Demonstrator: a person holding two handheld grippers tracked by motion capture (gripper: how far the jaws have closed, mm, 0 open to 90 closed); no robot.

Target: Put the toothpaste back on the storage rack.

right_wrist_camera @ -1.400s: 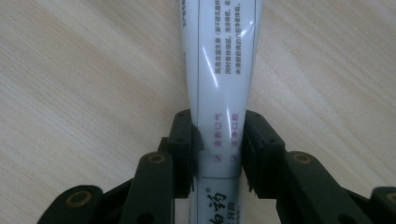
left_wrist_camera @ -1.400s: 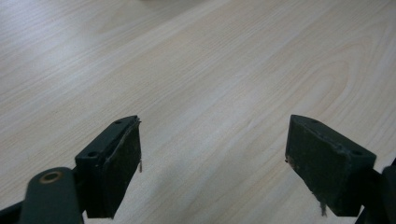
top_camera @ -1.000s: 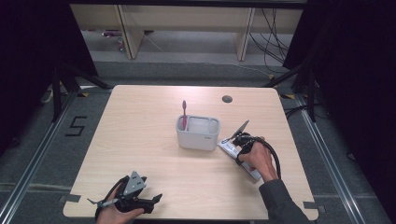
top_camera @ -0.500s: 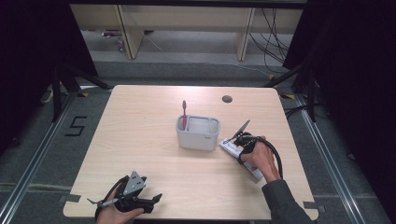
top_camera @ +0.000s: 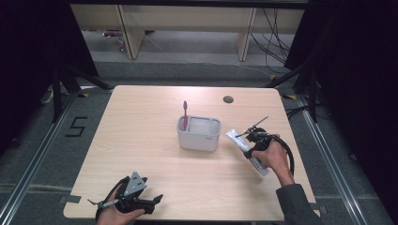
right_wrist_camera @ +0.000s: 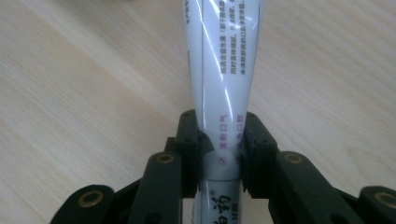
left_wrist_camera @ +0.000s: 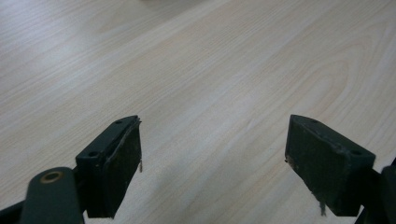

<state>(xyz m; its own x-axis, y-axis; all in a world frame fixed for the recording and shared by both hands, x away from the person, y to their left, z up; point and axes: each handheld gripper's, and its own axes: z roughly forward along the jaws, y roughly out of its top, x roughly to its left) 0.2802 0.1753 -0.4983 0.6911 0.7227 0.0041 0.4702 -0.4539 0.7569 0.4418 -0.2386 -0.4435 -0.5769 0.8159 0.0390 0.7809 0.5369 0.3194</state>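
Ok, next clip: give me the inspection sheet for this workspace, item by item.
Surface: light wood table, with a round hole near the far edge.
Job's things: grey holder mid-table with a pink toothbrush standing in it; white tube with printed text, to the holder's right.
Clutter: nothing seen.
Grippers: left gripper open over bare wood at the near left edge; right gripper shut on the tube.
Cables: a black cable loops from the right gripper; more cables hang behind the table.
Surroundings: grey floor marked "5", wooden furniture behind, dark curtains at the sides.
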